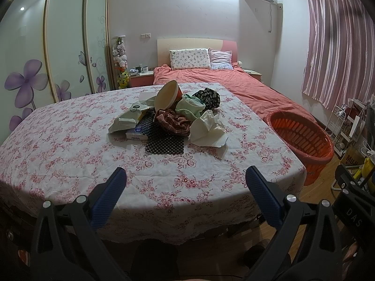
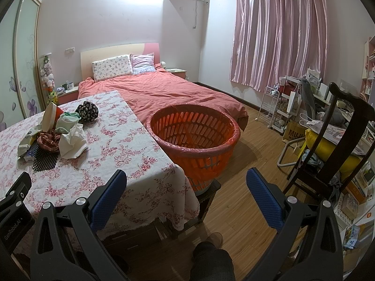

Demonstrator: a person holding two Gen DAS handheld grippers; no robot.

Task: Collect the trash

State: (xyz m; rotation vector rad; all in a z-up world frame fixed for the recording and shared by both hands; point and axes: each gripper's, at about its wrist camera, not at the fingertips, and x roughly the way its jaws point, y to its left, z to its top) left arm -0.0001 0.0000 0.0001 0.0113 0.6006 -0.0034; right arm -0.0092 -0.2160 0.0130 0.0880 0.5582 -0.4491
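Observation:
A pile lies mid-table on the floral cloth (image 1: 70, 149): a tipped paper cup (image 1: 166, 94), a crumpled white tissue (image 1: 207, 128), a pale snack bag (image 1: 130, 118), a small tissue pack (image 1: 137, 135), a black mesh mat (image 1: 165, 140), and bundles of checked, green and dark floral cloth. An orange basket (image 1: 302, 138) stands off the table's right edge; it fills the middle of the right wrist view (image 2: 194, 138). My left gripper (image 1: 186, 175) is open and empty over the table's near edge. My right gripper (image 2: 186, 178) is open and empty, near the table's corner and in front of the basket.
A bed with a coral cover (image 2: 164, 91) lies behind the table. A dark wooden chair (image 2: 328, 145) with a yellow cushion, a white rack (image 2: 274, 107) and cluttered shelves stand on the right. The wooden floor (image 2: 253, 145) lies between basket and chair. My leg and shoe (image 2: 211, 250) are below.

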